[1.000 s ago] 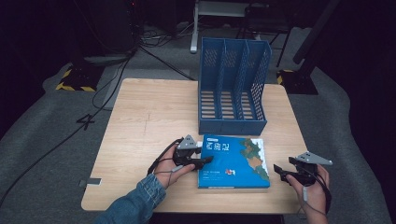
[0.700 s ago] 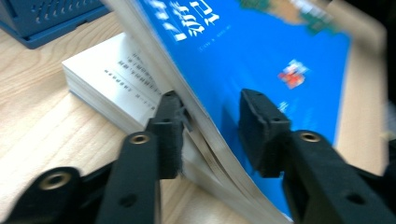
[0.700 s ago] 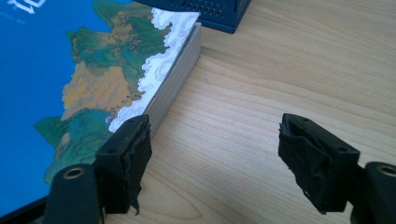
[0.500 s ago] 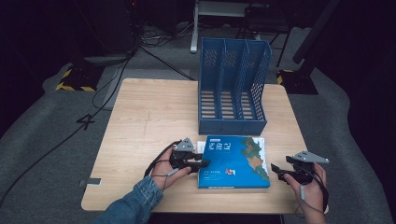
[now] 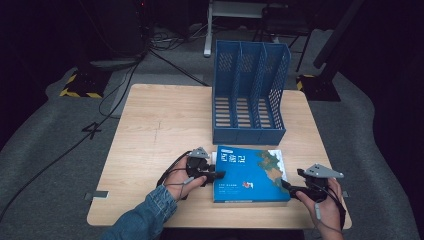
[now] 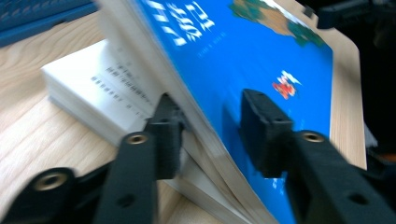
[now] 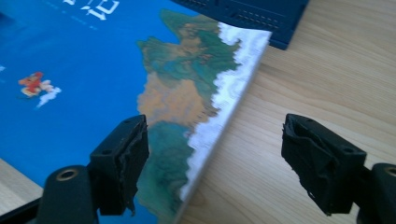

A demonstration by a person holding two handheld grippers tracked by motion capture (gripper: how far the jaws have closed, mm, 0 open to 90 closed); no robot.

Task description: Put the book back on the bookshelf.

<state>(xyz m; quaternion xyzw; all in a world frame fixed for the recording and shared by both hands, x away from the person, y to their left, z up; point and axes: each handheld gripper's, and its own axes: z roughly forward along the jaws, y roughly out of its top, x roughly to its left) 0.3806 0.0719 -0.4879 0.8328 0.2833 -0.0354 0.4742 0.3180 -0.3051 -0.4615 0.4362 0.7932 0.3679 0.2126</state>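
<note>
While the book (image 5: 250, 172) lies on the tabletop (image 5: 160, 125), the left claw (image 6: 210, 133) has just been opening, its jaws around the lifted cover edge. The right claw (image 7: 215, 163) stands open over the book's other edge, holding nothing.

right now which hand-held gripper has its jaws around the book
The left hand-held gripper: its jaws straddle the lifted cover of the book. The right one is open beside its edge.

Denim sleeve (image 5: 145, 217) — black jaws (cabled)

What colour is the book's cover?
Bright blue, with a green-and-tan map patch; the book shows best in the right gripper view.
</note>
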